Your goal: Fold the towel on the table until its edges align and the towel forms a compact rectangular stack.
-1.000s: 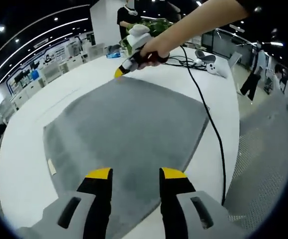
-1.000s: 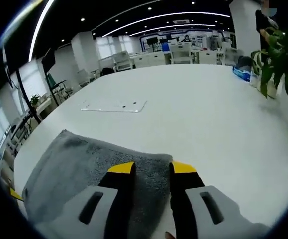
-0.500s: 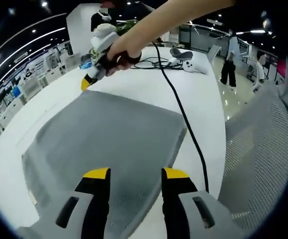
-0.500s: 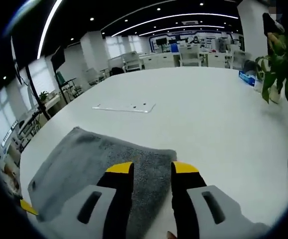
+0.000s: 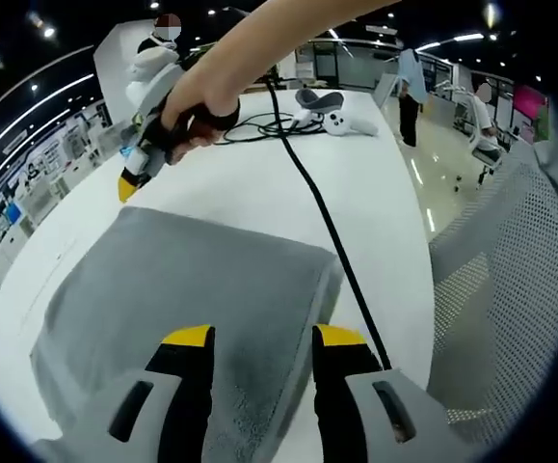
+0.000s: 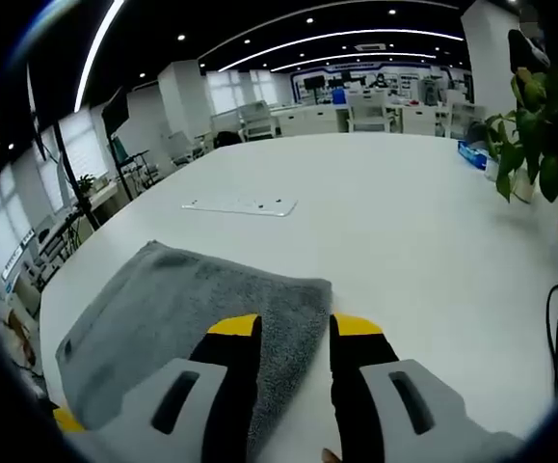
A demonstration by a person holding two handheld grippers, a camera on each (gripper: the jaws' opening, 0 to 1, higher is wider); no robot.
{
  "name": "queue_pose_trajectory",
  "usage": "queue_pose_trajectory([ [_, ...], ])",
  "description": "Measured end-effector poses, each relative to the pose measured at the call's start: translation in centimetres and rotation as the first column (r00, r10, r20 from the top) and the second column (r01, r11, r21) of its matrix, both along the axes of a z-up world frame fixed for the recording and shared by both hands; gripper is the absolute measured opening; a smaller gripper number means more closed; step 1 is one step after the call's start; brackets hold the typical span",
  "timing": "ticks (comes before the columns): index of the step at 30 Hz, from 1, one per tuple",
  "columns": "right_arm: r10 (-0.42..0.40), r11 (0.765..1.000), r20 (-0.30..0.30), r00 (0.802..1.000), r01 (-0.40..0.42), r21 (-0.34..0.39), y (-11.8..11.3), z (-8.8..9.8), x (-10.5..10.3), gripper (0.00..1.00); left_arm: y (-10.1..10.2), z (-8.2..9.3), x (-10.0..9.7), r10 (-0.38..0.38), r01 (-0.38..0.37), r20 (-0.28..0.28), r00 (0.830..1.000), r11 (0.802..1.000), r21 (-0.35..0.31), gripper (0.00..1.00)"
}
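Towel [image 5: 192, 280] flat as before; both claws slid toward its edge.

Both grippers have grey moulded bodies with black, yellow-tipped fingers [image 5: 189, 338]; a slotted recess sits behind each finger [image 6: 356, 328].

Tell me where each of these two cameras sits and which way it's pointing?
Left gripper view: rides on the left tool, looking along its yellow-tipped jaws across the grey towel on the white table; the person's hand holds the right tool at the towel's far corner.
Right gripper view: rides on the right tool, looking over a towel corner and the table towards the office.
Shared: towel and table.
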State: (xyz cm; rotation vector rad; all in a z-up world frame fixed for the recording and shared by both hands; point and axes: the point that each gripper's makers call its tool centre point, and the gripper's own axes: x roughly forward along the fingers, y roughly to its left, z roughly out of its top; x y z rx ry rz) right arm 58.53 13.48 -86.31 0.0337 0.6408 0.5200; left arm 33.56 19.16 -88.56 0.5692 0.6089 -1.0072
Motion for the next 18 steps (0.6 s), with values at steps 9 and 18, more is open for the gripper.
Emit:
queue_pose_trajectory([
  [9,-0.029,0.999,-0.01,1.0,0.029,-0.023,-0.9,-0.7,0.2,0.26,-3.1,0.0,-0.7,-0.054,0.054,-0.008,0.998,0.998,-0.023,0.39],
  [18,-0.021,1.0,-0.023,1.0,0.02,-0.02,-1.5,-2.0,1.9,0.25,-5.2,0.2,-1.3,-0.086,0.084,-0.022,0.996,0.994,-0.064,0.27],
])
